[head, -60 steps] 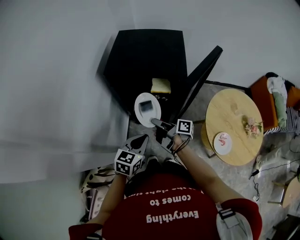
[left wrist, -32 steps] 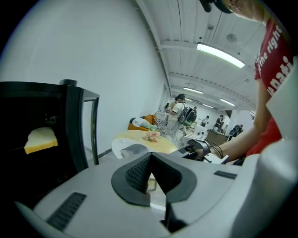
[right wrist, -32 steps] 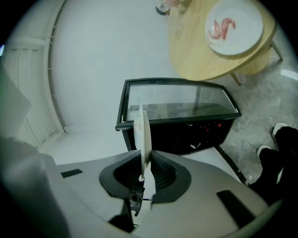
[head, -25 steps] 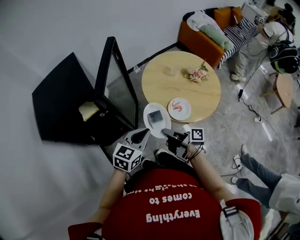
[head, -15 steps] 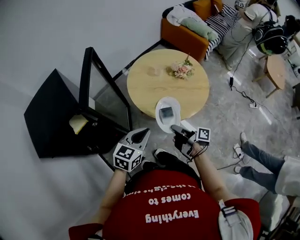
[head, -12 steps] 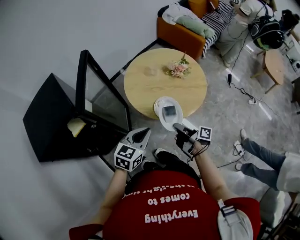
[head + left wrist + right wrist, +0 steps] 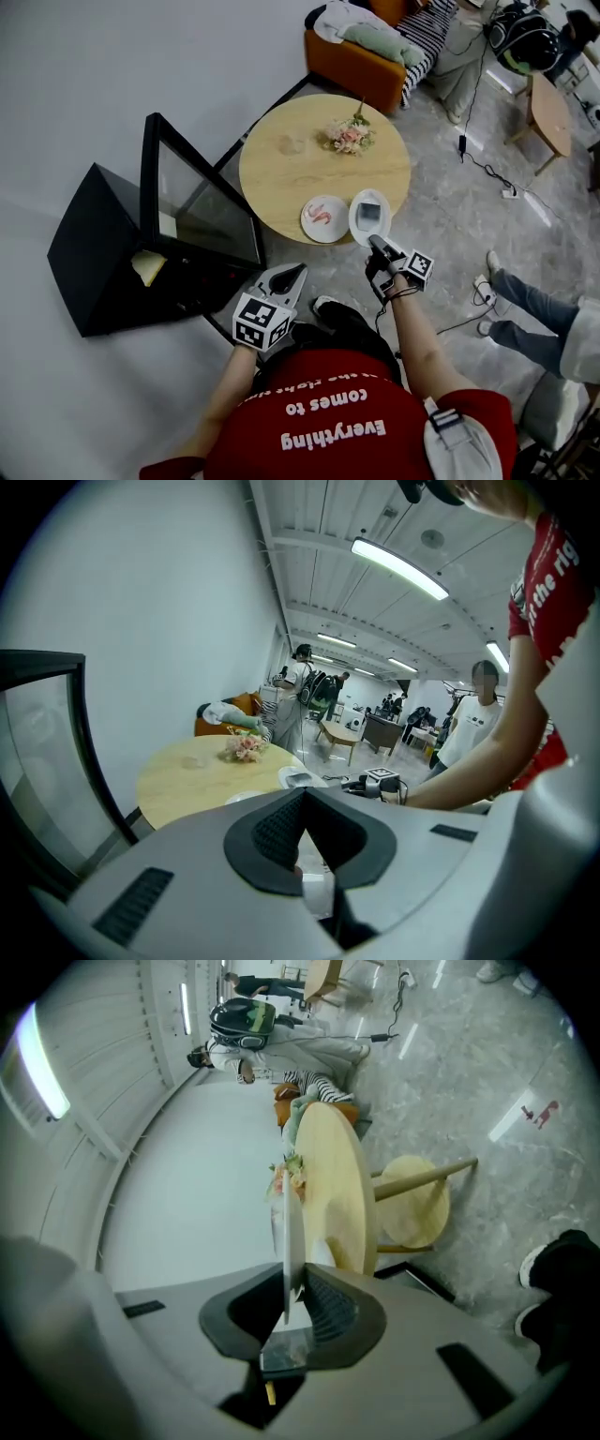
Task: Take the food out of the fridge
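My right gripper (image 7: 379,247) is shut on the rim of a white plate (image 7: 369,216) that carries a grey square piece of food. The plate hangs at the near edge of the round wooden table (image 7: 300,159), next to a second white plate with pink food (image 7: 324,217). In the right gripper view the held plate (image 7: 292,1227) shows edge-on between the pads of that gripper (image 7: 292,1283). My left gripper (image 7: 284,278) hangs shut and empty in front of the black fridge (image 7: 89,272), whose glass door (image 7: 202,211) stands open. A yellow piece of food (image 7: 150,267) lies inside the fridge.
A small bunch of flowers (image 7: 348,137) stands on the table. An orange sofa (image 7: 361,66) with clothes is behind it, a small side table (image 7: 551,112) at the far right. A cable (image 7: 487,169) runs over the floor. A person's legs (image 7: 539,309) are at the right.
The right gripper has carried the plate from beside the fridge door over to the table's near edge, next to the plate of pink food. The left gripper stays shut and has shifted a little.
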`<state>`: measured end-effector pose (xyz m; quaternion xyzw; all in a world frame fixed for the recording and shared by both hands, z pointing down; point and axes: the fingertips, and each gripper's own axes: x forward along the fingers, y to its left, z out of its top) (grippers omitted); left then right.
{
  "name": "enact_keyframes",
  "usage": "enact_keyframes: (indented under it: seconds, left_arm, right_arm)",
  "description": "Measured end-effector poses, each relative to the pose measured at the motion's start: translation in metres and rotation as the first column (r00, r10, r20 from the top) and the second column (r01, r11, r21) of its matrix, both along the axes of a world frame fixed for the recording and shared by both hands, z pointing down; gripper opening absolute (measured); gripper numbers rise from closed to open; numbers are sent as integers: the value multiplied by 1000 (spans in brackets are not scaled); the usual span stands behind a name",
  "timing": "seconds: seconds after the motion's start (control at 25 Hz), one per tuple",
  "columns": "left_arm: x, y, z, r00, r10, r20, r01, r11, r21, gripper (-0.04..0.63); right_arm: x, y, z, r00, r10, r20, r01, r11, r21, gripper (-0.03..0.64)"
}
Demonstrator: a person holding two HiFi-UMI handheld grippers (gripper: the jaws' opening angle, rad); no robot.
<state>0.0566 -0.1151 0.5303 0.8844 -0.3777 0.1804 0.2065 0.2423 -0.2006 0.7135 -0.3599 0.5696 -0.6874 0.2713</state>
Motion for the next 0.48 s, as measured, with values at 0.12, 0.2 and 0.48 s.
enact_keyframes:
  seconds: [0.12, 0.2, 0.48]
  left_arm:
    - [1, 1, 4, 1000, -6, 14, 7, 1000, -16, 6]
    - [-1, 1, 7, 1000, -15, 22, 16, 1000, -24, 6]
    - [-5, -1, 11, 998, -48, 39, 50, 998, -34, 6]
  right_arm:
    - [17, -11, 18, 998, 50, -23, -50, 999, -9, 54]
    - [21, -17, 24, 997, 62, -33, -63, 998, -20, 54]
    - [24, -21, 43, 997, 17, -70, -23, 996, -84, 55]
